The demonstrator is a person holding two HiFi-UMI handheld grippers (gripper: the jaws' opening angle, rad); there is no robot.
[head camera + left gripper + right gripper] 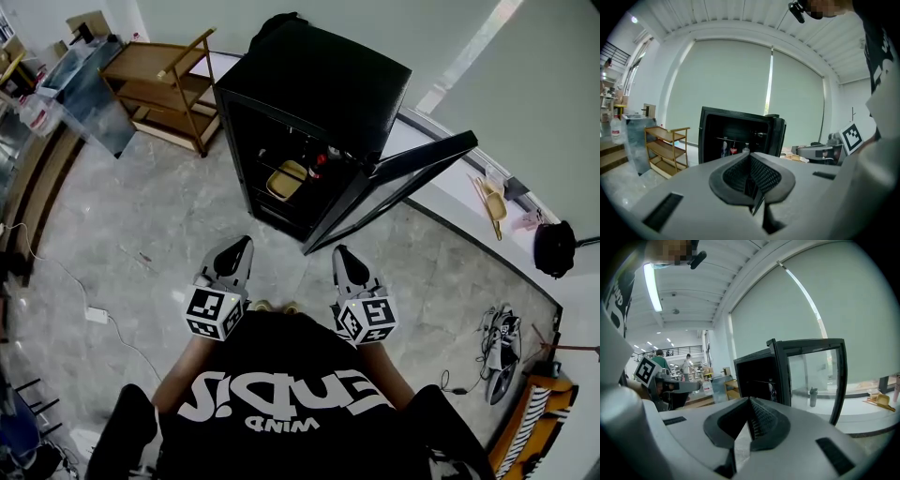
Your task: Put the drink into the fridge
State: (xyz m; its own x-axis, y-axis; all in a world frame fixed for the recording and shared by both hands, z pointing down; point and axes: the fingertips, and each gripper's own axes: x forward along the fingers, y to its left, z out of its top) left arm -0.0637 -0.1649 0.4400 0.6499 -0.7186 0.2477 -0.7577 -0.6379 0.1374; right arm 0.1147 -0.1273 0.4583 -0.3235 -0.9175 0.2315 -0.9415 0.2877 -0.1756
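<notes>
Left tool (751,158) first: its jaws are pressed together, pad against pad, and nothing sits between them. Right tool (750,401), same story: jaws meet at the tips, empty. That makes two tools, both closed on nothing. We hold them side by side with a gap between, each with one marker cube (214,312) at its back end, and both point at the fridge (323,80).

There is one fridge, black, standing on the grey floor (141,234), and its one door (412,173) is swung wide to our right. Inside on the wire shelf stands the drink (734,149), a dark bottle with a red label, upright. In the left gripper view we count what looks like three bottles in that row. The drink is in the middle, with a neighbour bottle (724,147) to its left and a paler one to its right, though they're small and we can't be sure.

From the head view, one yellowish tray (286,178) lies inside the fridge just left of the drink. Left of the fridge stands one wooden rack (169,89) with three tiers.
</notes>
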